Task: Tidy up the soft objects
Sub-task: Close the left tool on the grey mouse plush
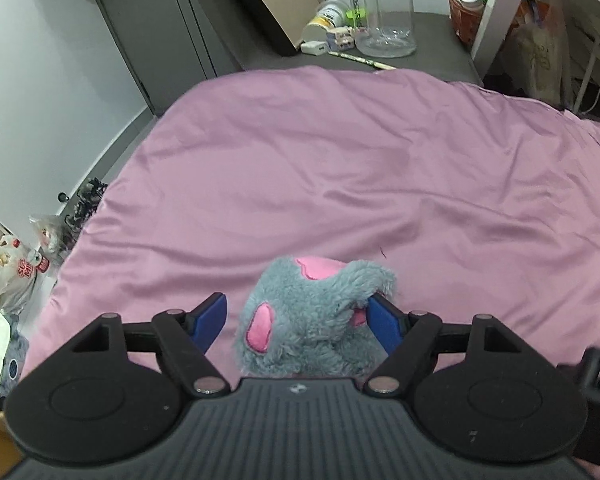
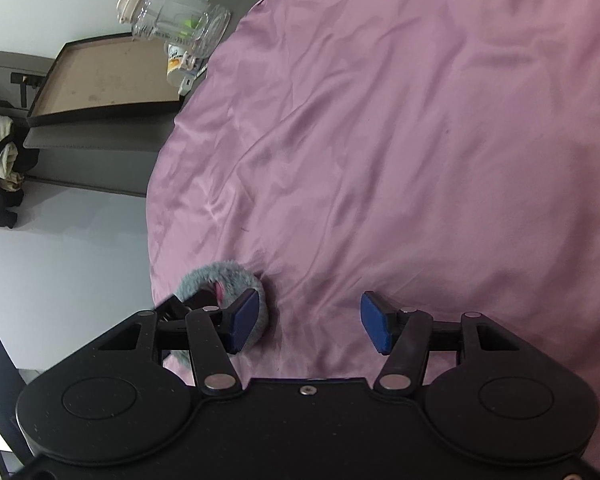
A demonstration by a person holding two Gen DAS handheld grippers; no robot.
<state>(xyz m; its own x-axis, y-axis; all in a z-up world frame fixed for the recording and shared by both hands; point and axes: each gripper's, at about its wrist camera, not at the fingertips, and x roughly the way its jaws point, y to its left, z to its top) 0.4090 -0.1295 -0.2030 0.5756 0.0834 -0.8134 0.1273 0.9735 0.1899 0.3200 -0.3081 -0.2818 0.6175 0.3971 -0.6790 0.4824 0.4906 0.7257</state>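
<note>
Bed covered by a mauve-pink satin sheet (image 1: pixel 340 168), lightly wrinkled, filling most of both wrist views.

Left gripper (image 1: pixel 298 320): jaws stand wide. A grey plush toy (image 1: pixel 312 320) with pink patches sits between the blue pads. The right-hand pad (image 1: pixel 384 324) touches the fur, with a flap of plush curling over its tip. The left-hand pad (image 1: pixel 208 320) stands clear of the toy, with a strip of sheet showing in the gap. The pads do not squeeze the toy from both sides, so this is not a grip. The toy rests on the sheet near the bed's near edge, close in front of the gripper body.

Right gripper (image 2: pixel 308 320): jaws about half apart, nothing between them but bare sheet. The same grey plush toy (image 2: pixel 220 280) shows just beyond and to the outside of its left-hand pad (image 2: pixel 244 320), at the sheet's edge. Whether that pad touches the fur, cannot tell. Part of the other gripper's black frame appears against the toy in this view.

Surroundings: beyond the bed's far edge, a grey ledge (image 1: pixel 432 40) carries a large clear plastic jug (image 1: pixel 384 12), a white charger block (image 1: pixel 314 47) and small containers. A framed board (image 2: pixel 104 76) leans behind them. Folded clothes (image 2: pixel 0 160) lie on a shelf at the left of the right wrist view.
</note>
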